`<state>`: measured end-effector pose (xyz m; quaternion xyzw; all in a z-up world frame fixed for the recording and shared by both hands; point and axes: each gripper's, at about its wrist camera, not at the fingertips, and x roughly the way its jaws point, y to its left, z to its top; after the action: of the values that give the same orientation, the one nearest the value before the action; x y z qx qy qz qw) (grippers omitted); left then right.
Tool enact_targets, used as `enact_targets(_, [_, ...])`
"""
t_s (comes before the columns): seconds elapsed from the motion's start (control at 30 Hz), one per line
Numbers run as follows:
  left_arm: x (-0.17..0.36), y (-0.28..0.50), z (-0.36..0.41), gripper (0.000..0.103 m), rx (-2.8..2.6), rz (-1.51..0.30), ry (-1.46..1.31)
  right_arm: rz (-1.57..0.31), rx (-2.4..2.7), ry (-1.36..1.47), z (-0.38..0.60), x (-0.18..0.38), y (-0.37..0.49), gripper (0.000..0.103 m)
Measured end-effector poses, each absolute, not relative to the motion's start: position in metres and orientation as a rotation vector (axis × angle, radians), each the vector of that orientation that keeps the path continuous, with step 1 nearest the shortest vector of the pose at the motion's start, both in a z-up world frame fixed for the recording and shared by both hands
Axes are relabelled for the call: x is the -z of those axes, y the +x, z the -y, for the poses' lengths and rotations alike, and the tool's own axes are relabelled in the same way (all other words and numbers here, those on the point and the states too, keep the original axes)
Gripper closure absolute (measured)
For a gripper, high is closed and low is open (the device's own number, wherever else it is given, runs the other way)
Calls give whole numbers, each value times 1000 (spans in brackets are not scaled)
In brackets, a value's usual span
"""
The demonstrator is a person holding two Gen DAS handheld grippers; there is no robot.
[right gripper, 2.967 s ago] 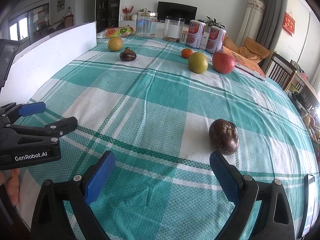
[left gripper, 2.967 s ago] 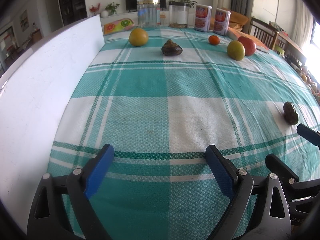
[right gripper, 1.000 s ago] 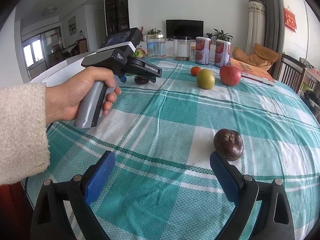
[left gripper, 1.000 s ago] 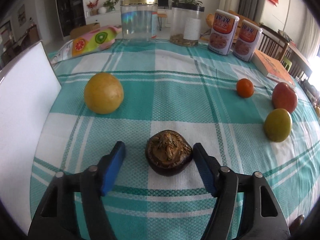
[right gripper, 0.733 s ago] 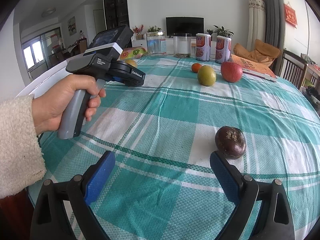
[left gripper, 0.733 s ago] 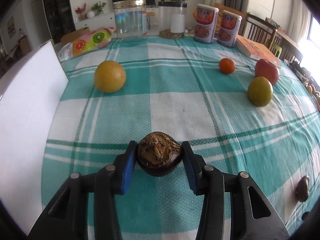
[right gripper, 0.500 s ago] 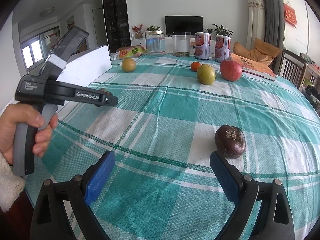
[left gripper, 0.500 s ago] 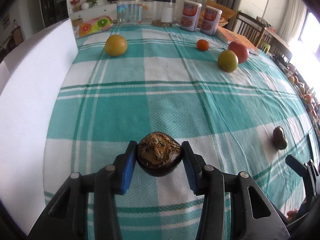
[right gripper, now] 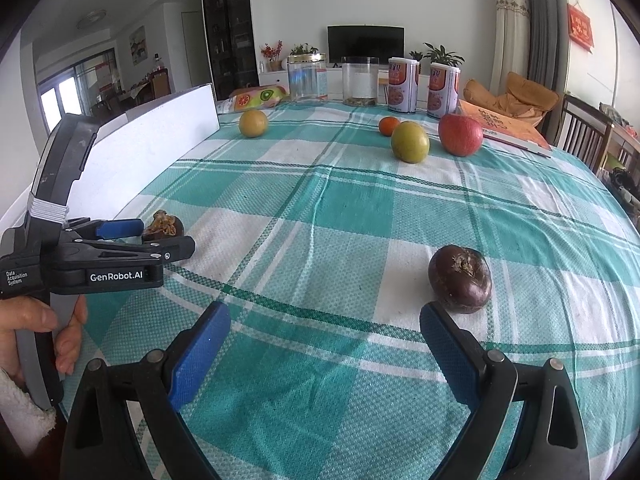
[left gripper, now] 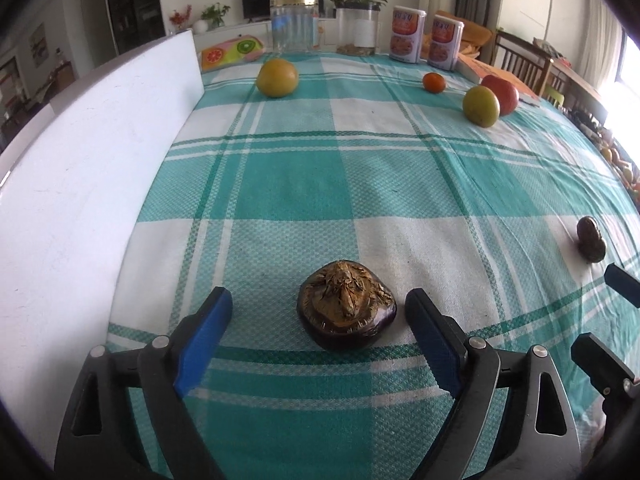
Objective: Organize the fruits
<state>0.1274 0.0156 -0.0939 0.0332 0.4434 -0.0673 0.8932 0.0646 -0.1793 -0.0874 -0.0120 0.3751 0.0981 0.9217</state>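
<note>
Mangosteen (left gripper: 346, 312) rests on the bench (left gripper: 304, 184) between the opening jaws of the left gripper (left gripper: 320, 334), pads clear. Careless withdrawal could clip and roll it. Right gripper (right gripper: 324, 344) gapes empty.

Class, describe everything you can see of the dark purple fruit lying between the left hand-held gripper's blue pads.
The dark purple fruit is round and squat, with glossy skin and a dry, brown, crinkled cap facing up. It sits on a white square of the checked tablecloth, near the white board. The left hand-held gripper is opening; its blue pads stand clear on both sides, so only the cloth touches it.
</note>
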Motion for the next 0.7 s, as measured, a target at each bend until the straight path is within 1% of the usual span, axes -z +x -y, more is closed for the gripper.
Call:
enact_targets(0.13, [94,127,-17,10,140,-923,65,-777,-186,10,184,87,65,8])
enact_targets(0.2, [94,127,-17,10,141,-923,64,-842,-220,112,193,83,70,8])
enact_targets(0.3, [95,127,-17,10,141,-923,63,-883,-264,313,218,56,91,8])
enact_targets(0.4, [95,127,-17,9,141,-924,64,-940,-247,393,247,25,149,8])
enact_targets(0.47, [95,127,-17,9,141,-923,63,-1017,-183,318,258,17,203,7])
enact_targets(0.57, [95,127,-17,9,141,-923,63,-1155,-142,177,253,30,283,7])
enact_targets(0.7, [95,128,-17,9,141,-924,63,-1204,-91,129,245,60,342,9])
